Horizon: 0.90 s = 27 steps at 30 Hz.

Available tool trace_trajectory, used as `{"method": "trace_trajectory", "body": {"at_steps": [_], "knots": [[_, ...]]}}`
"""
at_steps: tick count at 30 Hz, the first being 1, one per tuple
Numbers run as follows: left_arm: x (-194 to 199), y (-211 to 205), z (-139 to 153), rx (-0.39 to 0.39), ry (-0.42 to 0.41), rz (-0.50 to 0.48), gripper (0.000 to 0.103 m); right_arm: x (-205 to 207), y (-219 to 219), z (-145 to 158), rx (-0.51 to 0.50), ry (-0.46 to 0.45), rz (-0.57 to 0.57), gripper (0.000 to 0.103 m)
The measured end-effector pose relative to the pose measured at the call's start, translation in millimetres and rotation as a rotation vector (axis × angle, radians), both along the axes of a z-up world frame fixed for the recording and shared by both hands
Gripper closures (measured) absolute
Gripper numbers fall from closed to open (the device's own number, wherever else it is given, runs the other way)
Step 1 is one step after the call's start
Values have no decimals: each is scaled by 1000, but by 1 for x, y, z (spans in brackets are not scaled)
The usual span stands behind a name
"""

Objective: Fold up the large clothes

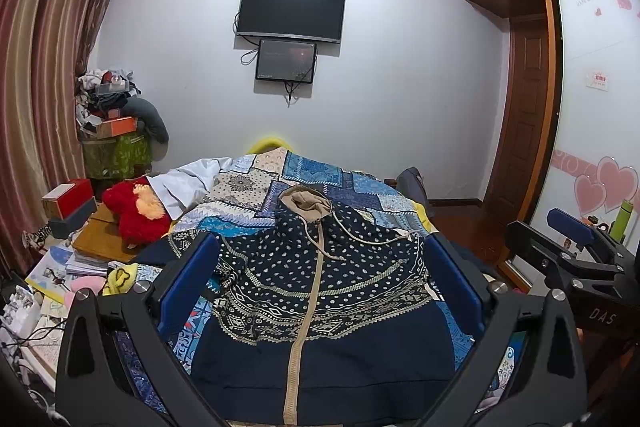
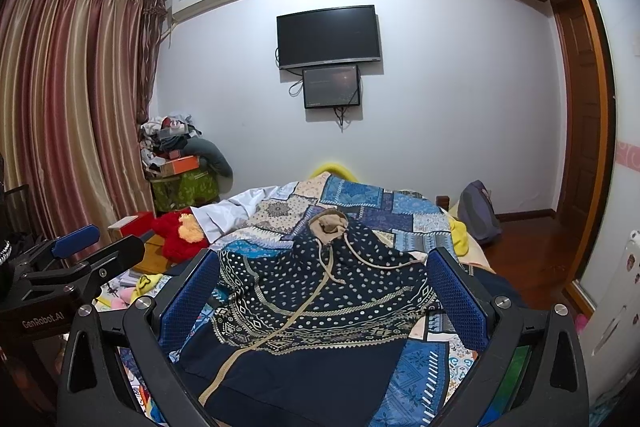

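Fingers (image 1: 188, 283) of your left gripper (image 1: 320, 291) stand wide apart, blue pads facing each other, with nothing between them. They hang above the hoodie (image 1: 320, 291), one finger over each side of it, and whether either touches the cloth cannot be told. Your right gripper (image 2: 328, 295) is spread just as wide and holds nothing; its fingers (image 2: 192, 295) frame the same garment from a spot further right. In the left view your right gripper (image 1: 568, 251) shows at the right edge, off the bed, over the wooden floor. In the right view your left gripper (image 2: 80, 259) shows at the left edge, near the curtain (image 2: 68, 115).

You have the hoodie lying flat and face up on the quilt (image 1: 320, 175), near end toward you, hood (image 1: 306, 201) at the far end. It is dark navy with pale dots and bands of pattern across the chest, and plain navy below. A tan zipper (image 1: 308, 303) runs down its middle, and a drawstring (image 1: 360, 233) trails to the right across the shoulder.

Left of the bed you see a red plush toy (image 1: 132, 211), with books and boxes near it. On the far wall hangs a TV (image 1: 291, 11) with a smaller screen (image 1: 285, 61) just beneath it. A wardrobe (image 1: 600, 115) with pink hearts stands at the right.
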<state>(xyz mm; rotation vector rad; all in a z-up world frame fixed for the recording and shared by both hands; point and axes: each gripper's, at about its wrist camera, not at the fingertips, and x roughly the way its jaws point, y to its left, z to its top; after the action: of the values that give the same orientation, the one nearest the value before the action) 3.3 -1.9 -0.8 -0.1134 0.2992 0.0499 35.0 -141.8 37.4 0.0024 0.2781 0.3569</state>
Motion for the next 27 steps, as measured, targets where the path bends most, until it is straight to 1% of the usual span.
{"method": "trace_trajectory", "body": {"at_steps": [10, 14, 16, 20, 23, 25, 27], "knots": [[5, 2, -2, 2, 4, 9, 0, 2, 1, -1, -2, 3, -1, 0], [13, 5, -3, 18, 1, 13, 0, 11, 6, -9, -4, 25, -11, 0], [18, 9, -3, 21, 2, 13, 0, 22, 7, -13, -1, 39, -20, 0], [39, 16, -7, 44, 14, 16, 0, 41, 11, -19, -4, 74, -30, 0], [59, 24, -14, 70, 16, 47, 0, 65, 14, -27, -10, 104, -39, 0], [81, 32, -21, 80, 44, 57, 0, 85, 19, -34, -22, 121, -44, 0], [108, 43, -32, 81, 94, 56, 0, 109, 23, -41, -28, 146, -49, 0]]}}
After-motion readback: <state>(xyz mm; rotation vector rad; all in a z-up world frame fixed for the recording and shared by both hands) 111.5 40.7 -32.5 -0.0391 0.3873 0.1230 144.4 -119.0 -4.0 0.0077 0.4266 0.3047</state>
